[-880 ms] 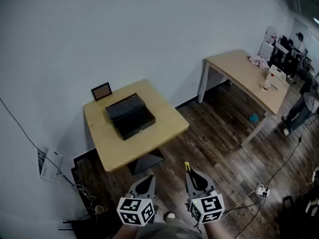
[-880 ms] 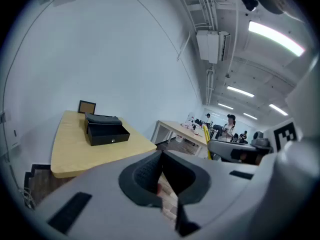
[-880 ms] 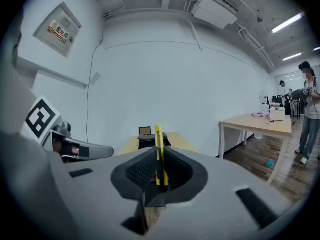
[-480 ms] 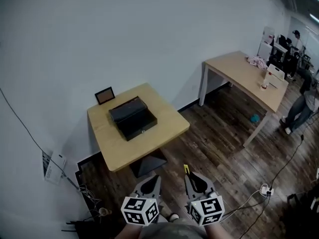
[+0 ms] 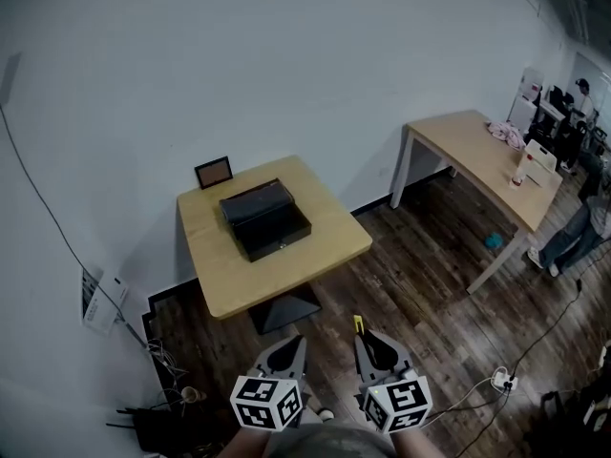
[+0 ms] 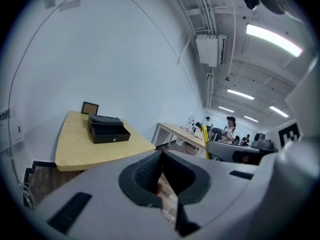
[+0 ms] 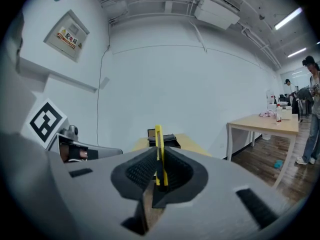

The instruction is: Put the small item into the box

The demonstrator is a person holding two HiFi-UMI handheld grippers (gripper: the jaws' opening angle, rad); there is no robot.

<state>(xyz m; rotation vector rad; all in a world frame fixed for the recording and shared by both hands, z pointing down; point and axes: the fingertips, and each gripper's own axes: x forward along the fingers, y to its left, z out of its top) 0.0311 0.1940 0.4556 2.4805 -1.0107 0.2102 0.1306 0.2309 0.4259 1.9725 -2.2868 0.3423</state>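
A black box stands on the small wooden table by the wall, far ahead of both grippers; the left gripper view also shows the box. My right gripper is shut on a thin yellow item, which stands upright between the pads in the right gripper view. My left gripper is beside it over the floor, jaws together with nothing in them. I cannot tell how the box's lid stands.
A small picture frame leans on the wall behind the box. A longer wooden table with a few things on it stands at the right, with people beyond it. Cables and a power strip lie on the dark wooden floor.
The head view has shifted, so the small table and box sit a little further right in the picture. Both grippers keep their places, the yellow item still held.
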